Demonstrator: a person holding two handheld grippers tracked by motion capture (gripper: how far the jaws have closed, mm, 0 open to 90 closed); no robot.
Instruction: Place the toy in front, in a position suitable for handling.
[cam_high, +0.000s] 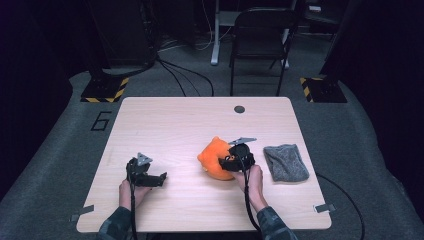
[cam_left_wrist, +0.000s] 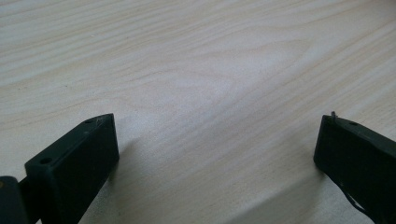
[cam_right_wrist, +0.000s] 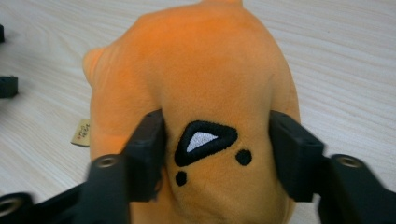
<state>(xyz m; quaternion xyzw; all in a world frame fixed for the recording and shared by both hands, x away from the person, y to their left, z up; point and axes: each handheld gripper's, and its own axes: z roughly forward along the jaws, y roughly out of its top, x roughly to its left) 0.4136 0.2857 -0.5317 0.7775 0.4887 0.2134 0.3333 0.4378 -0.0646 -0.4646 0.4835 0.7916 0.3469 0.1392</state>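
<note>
Gripping the orange plush toy (cam_right_wrist: 201, 84) on the table (cam_high: 175, 120), right gripper (cam_right_wrist: 217, 144) pressing into both sides; left gripper (cam_left_wrist: 217, 154) resting wide open, nothing between.

Room: dark all round, walls and far corners swallowed in black.
Counter (cam_high: 170, 125): lit from above, pale wood evenly bright, no hot glare.
High view: soft and a bit grainy, fine detail smeared.
Left gripper view: crisp wood grain, soft shadows under the fingers (cam_left_wrist: 74, 163).
Right gripper view: plush toy (cam_right_wrist: 205, 79) sharp and evenly lit; near fingers (cam_right_wrist: 140, 158) slightly blurred at the bottom edge.
</note>
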